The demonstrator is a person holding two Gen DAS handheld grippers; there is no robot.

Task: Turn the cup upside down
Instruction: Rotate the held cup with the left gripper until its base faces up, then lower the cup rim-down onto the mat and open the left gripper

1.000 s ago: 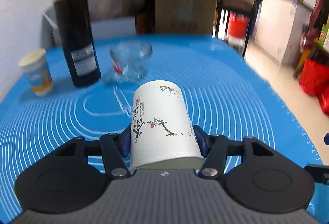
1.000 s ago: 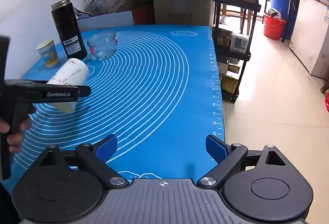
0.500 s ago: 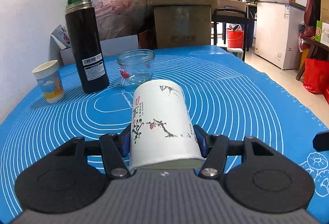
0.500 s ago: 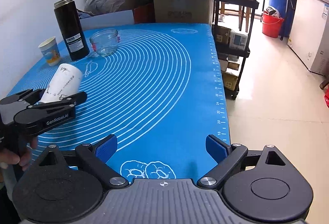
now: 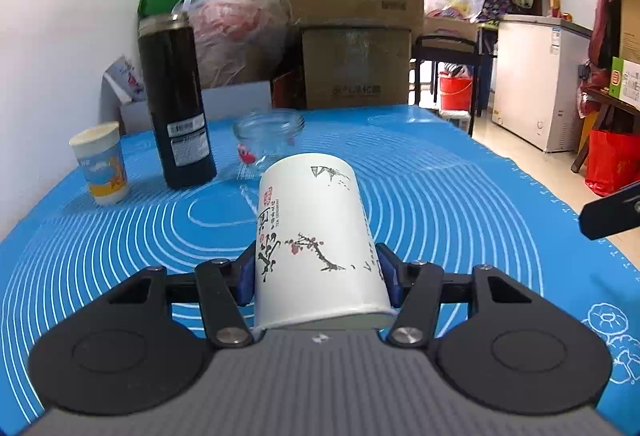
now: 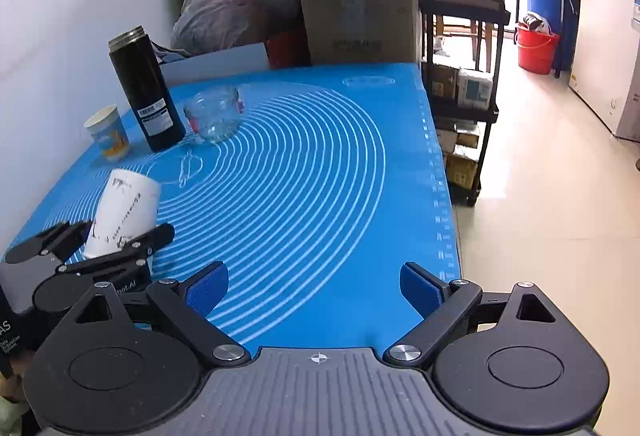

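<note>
A white paper cup (image 5: 316, 236) with black and red ink drawings lies on its side between the blue pads of my left gripper (image 5: 318, 274), which is shut on it near its wide rim. The narrow base points away from the camera. The cup (image 6: 124, 211) and the left gripper (image 6: 104, 248) also show at the left of the right wrist view, low over the blue mat. My right gripper (image 6: 314, 286) is open and empty above the mat's near edge.
On the blue mat (image 5: 460, 203) stand a tall black flask (image 5: 176, 107), a clear glass jar (image 5: 268, 139) and a small printed paper cup (image 5: 102, 163) at the back left. Cardboard boxes (image 5: 356, 15) and bags stand behind. The mat's right edge (image 6: 444, 195) drops to the floor.
My left gripper with the cup has tilted and sunk lower toward the mat, the cup now pointing more level. The right gripper has barely moved.
</note>
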